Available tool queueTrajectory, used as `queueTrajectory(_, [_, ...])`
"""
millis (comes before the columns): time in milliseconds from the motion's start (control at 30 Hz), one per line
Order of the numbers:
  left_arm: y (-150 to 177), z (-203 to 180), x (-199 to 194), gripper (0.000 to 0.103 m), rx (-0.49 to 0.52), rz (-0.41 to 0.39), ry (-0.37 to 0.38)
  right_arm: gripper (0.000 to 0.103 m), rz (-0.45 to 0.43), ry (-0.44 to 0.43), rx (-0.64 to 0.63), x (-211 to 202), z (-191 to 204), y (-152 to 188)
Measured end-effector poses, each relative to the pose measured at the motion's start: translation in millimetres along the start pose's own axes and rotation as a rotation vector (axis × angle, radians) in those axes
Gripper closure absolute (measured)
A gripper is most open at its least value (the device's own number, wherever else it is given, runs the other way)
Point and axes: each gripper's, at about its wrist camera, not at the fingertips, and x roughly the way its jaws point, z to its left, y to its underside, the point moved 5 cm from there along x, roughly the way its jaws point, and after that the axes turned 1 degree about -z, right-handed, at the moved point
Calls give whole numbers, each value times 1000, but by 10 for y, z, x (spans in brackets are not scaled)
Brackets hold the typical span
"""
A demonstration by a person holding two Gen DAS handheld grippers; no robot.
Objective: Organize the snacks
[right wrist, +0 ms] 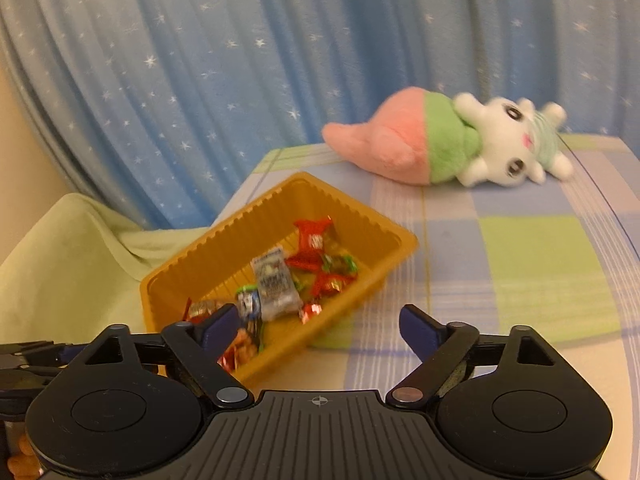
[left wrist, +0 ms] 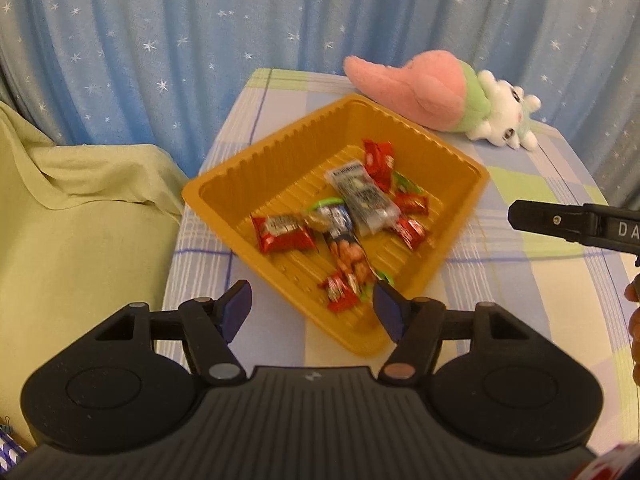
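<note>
Snacks point(left wrist: 348, 216) in tray point(left wrist: 224, 188): light, crinkly, slippery; I'd pinch pkt ends. L gripper point(left wrist: 312, 306), R gripper point(right wrist: 316, 326) both released, empty.

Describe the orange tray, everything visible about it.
The orange tray is a shallow rectangular container of thin, glossy moulded plastic, with ribbed walls, a grooved floor and a flat rim. It sits upright on the checked tablecloth, turned corner-on to the left wrist camera, near the table's left edge. Wrapped snacks lie loose inside. Neither gripper touches it, nor does the plush toy.
</note>
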Motion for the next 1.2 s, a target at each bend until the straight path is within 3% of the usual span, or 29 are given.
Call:
queueTrajectory(533, [553,-283,-604,38,72,7,51,9,48,89,67,-797,103,838])
queueTrajectory(1200, [1407,-920,-1317,38,66,22,36,9,125,65,37,-1716,-44,1684])
